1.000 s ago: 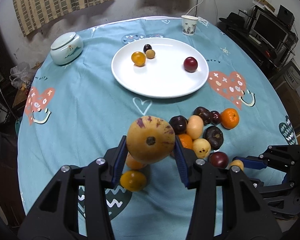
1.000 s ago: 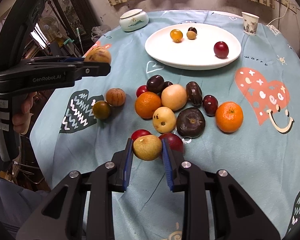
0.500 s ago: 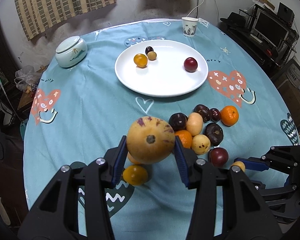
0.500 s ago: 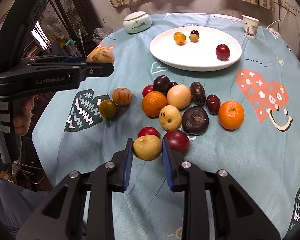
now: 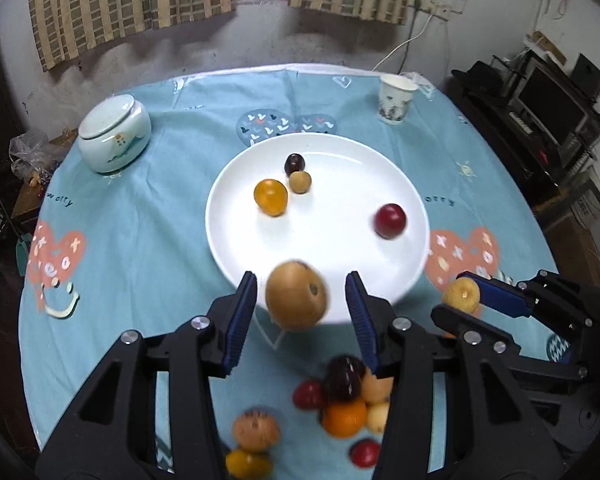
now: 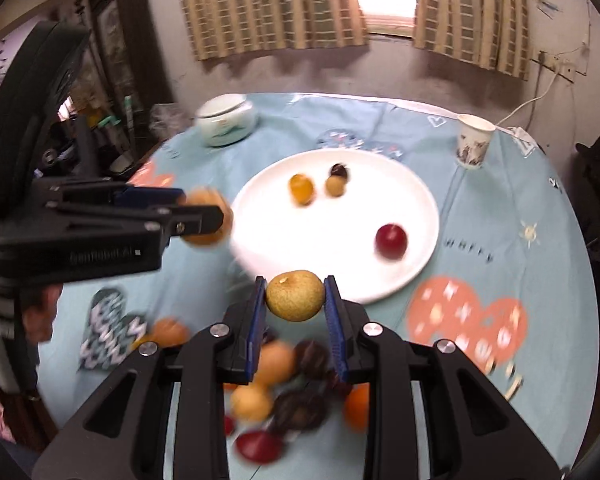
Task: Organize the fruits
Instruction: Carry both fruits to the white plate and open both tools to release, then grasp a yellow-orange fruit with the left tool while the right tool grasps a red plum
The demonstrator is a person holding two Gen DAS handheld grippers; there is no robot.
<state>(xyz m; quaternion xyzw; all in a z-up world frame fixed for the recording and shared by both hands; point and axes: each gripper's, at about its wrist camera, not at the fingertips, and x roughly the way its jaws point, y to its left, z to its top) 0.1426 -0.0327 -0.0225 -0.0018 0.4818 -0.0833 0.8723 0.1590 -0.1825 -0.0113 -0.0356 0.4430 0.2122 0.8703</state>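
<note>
Striped curtains hang behind a round desk (image 5: 148, 248) under a blue cloth, with a white plate (image 5: 332, 248) at its middle. Left tongs (image 5: 300, 300) reach level toward the plate's near rim, their blue pads spread with a gap on each side of a tan round fruit (image 5: 296, 300) that sits blurred between them, touching neither pad in the left wrist view. Right tongs (image 6: 295, 300) point at the same rim and are clamped on a yellow-green pear (image 6: 295, 295).

On the plate lie a red plum (image 5: 389, 221), an orange fruit (image 5: 271, 197), a small tan one and a dark one.

Only the right wrist view shows the left tongs from the side (image 6: 204, 216), held above the desk, and the hand (image 6: 40, 312) gripping their handle. Only the left wrist view shows both loose fruits (image 5: 256, 444) left of the blurred pile (image 5: 348, 400). A paper cup (image 5: 396, 100) and a lidded jar (image 5: 114, 140) stand beyond the plate.
</note>
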